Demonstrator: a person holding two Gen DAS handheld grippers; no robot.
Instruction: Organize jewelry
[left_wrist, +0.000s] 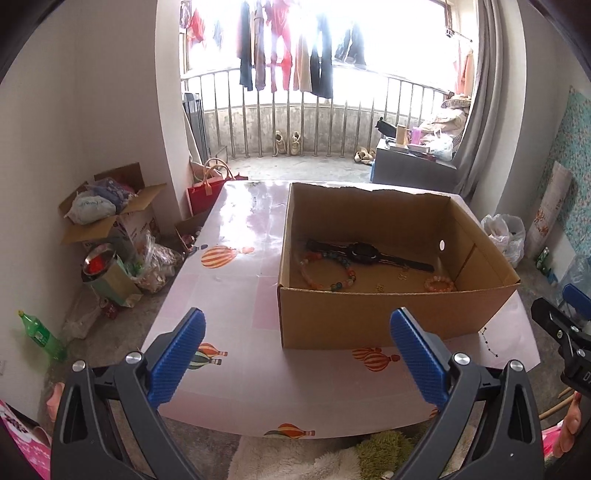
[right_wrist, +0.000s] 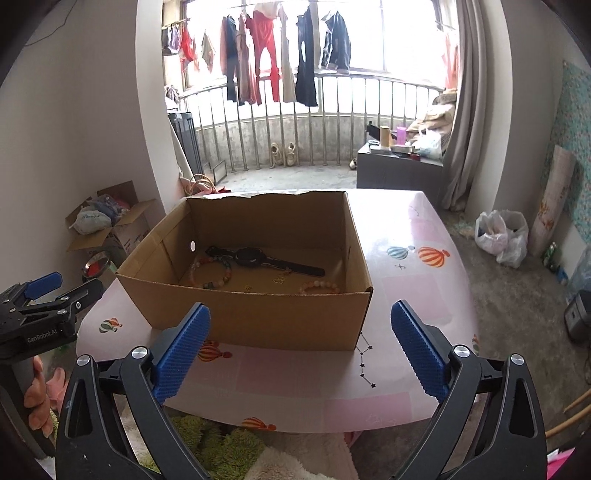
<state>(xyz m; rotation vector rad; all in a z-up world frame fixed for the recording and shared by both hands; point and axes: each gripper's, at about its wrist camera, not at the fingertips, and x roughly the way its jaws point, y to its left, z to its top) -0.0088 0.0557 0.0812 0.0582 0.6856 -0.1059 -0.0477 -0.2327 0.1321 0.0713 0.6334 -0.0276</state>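
Observation:
An open cardboard box stands on the pink balloon-print table. Inside lie a black watch, a multicoloured bead bracelet, a small pink bead bracelet and small gold pieces. My left gripper is open and empty, held in front of the box's near wall. My right gripper is open and empty, also before the near wall. Each gripper shows at the other view's edge, the right and the left.
Boxes and bags clutter the floor left of the table. A green bottle stands on the floor. A plastic bag lies on the right. A fluffy rug lies below the table's near edge. A railed balcony lies behind.

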